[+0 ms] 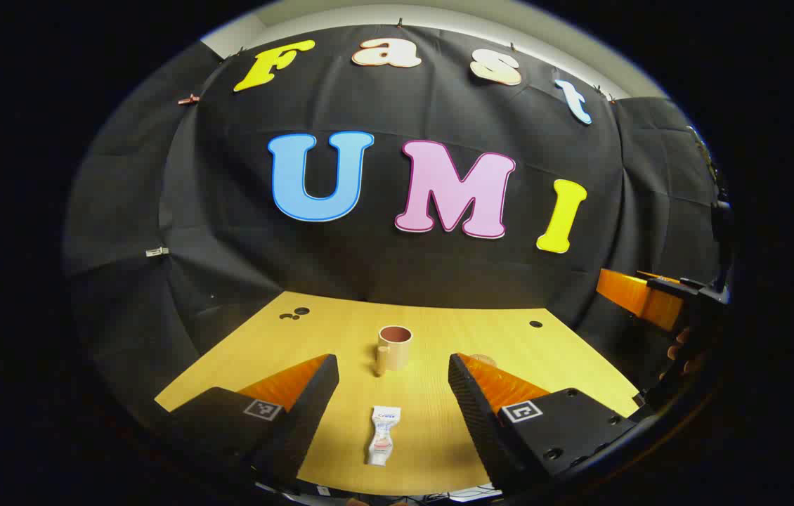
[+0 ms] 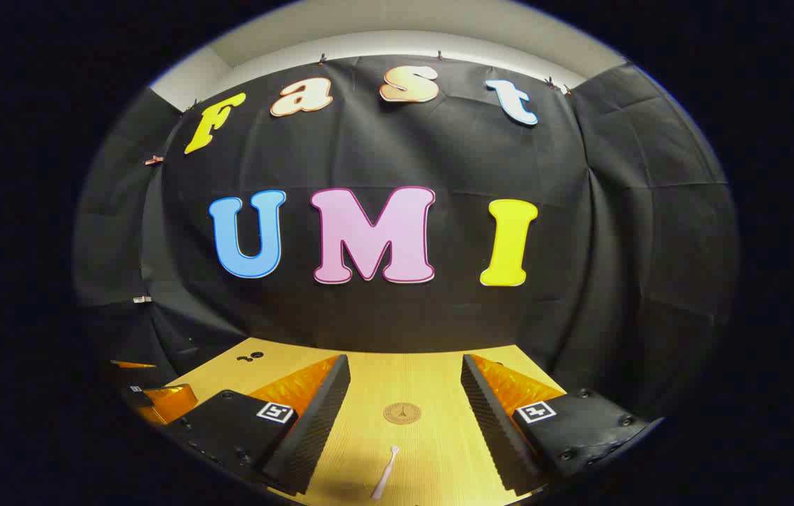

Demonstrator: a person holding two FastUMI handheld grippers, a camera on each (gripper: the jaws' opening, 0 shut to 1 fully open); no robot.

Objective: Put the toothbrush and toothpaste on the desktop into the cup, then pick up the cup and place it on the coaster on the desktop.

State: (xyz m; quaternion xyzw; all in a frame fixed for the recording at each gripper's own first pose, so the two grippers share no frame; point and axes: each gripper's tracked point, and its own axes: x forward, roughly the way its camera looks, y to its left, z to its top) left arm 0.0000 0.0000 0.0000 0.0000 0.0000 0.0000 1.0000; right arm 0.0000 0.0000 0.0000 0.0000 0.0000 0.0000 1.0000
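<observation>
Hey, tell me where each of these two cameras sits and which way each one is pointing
Left gripper view: rides on the left gripper, looking forward over the desk at the toothpaste and cup; its two open fingers frame the bottom, the right gripper at the right edge.
Right gripper view: rides on the right gripper, facing the coaster and toothbrush between its open fingers.
Shared: the desk and the black wall.

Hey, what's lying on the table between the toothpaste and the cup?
Nothing: in the left gripper view, bare table runs from the toothpaste to the cup.
</observation>
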